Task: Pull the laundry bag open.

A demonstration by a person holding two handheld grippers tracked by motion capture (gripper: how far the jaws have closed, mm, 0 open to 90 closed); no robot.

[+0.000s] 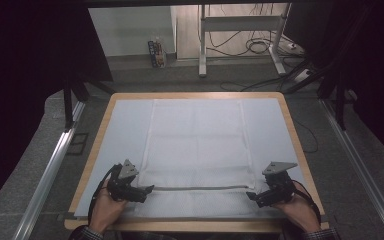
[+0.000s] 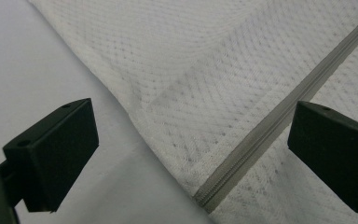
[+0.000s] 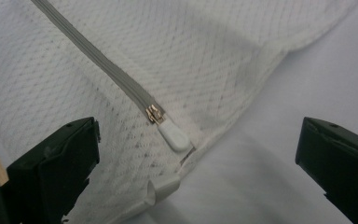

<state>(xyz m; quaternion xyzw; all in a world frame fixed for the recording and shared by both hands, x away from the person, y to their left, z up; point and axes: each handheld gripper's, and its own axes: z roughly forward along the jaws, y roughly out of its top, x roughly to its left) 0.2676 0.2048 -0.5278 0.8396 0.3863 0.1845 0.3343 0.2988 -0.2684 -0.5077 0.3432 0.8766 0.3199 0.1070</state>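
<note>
A white mesh bag (image 1: 197,145) lies flat on the pale table mat, with a grey zipper (image 1: 200,188) running across its near edge. My left gripper (image 1: 147,192) sits open at the zipper's left end (image 2: 209,198), jaws wide apart over the bag's corner. At the zipper's right end my right gripper (image 1: 250,195) is open too. The metal slider (image 3: 153,114) and its white pull tab (image 3: 175,137) lie between the right jaws, untouched. A hand holds each gripper at the table's near edge.
The mat (image 1: 125,130) covers a wooden table (image 1: 300,145) with bare margins left and right of the bag. Metal rails (image 1: 50,170) flank the table. Beyond it stand a desk frame (image 1: 240,30), floor cables and a small box (image 1: 157,52).
</note>
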